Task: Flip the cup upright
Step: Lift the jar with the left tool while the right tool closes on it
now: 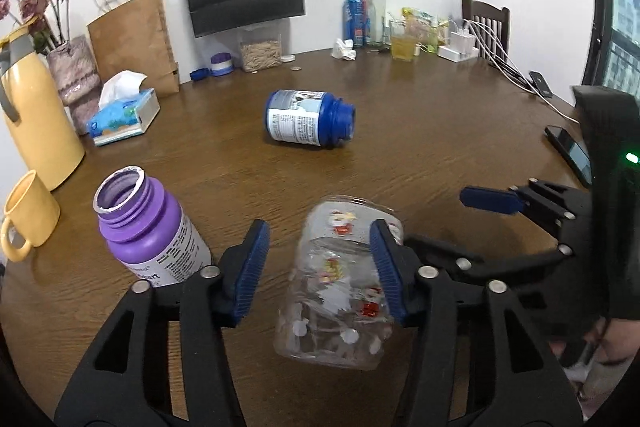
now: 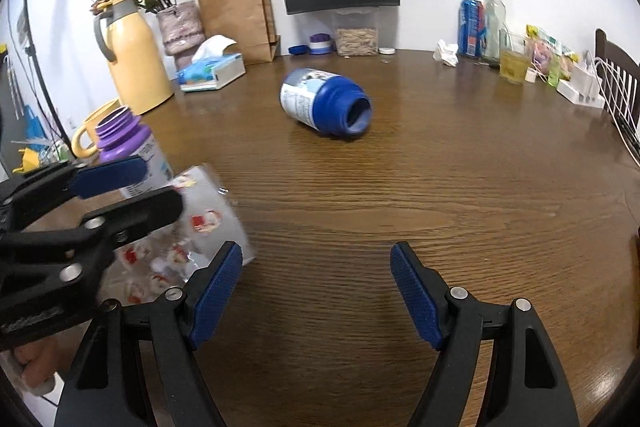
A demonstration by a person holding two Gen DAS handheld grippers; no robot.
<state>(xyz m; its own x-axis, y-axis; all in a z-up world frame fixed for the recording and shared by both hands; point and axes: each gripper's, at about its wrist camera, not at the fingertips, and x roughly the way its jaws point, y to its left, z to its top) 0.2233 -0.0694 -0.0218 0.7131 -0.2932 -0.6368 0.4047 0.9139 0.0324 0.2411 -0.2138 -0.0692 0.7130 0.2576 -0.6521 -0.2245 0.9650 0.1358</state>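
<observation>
A clear plastic cup (image 1: 340, 283) printed with red and white figures hangs tilted between the blue pads of my left gripper (image 1: 320, 267). The right pad touches the cup's side; a gap shows between the left pad and the cup. The cup also shows in the right wrist view (image 2: 200, 227), blurred, under the left gripper's fingers (image 2: 108, 175). My right gripper (image 2: 316, 291) is wide open and empty above the bare wooden table (image 2: 440, 187). It also shows at the right edge of the left wrist view (image 1: 492, 201).
A purple open bottle (image 1: 148, 231) stands left of the cup. A blue bottle (image 1: 308, 119) lies on its side at mid-table. A yellow mug (image 1: 28, 215), yellow jug (image 1: 36, 111), tissue box (image 1: 124, 115), paper bag (image 1: 132, 35), drinks (image 1: 372, 11) and phones (image 1: 568, 147) ring the table.
</observation>
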